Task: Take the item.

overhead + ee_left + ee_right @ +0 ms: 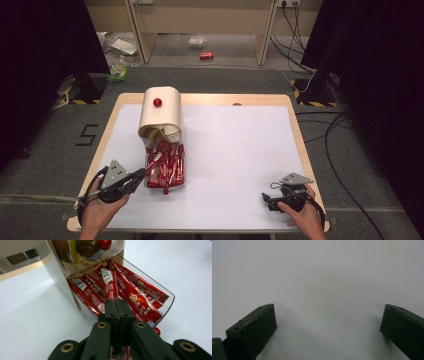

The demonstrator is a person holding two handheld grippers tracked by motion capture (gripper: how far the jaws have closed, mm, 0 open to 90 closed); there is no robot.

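1. Red sachet [110, 285]: a long, narrow packet with a white barcode panel near its far end. It lies on top of the heap in the clear drawer [165, 303], pointing from the left claw toward the dispenser. Its near end is pinched between the jaws of the left claw [117, 305], which are pressed together on it.

2. Handling, as a judgement: the sachet looks light, thin and limp, with a glossy film that may slip. A hold on the flat sealed end, as here, seems soundest; a grip on the filled middle could crush or burst it. Held at one end, the free length will likely droop and may drag neighbouring sachets along.

3. Other sachets [167, 167]: many similar red packets fill the drawer, overlapping and touching the held one on both sides.

4. Drawer: a transparent tray with a rounded front corner, pulled out from the base of the dispenser toward the person. A small red knob [165, 190] sits at its front edge.

5. Dispenser [161, 112]: a cream, round-topped box with a red button [157, 102] on top, standing near the far left of the white surface [240, 150].

6. Right claw [267, 201]: resting near the front right of the surface, well apart from the drawer. Its jaws stand wide apart with nothing between them.
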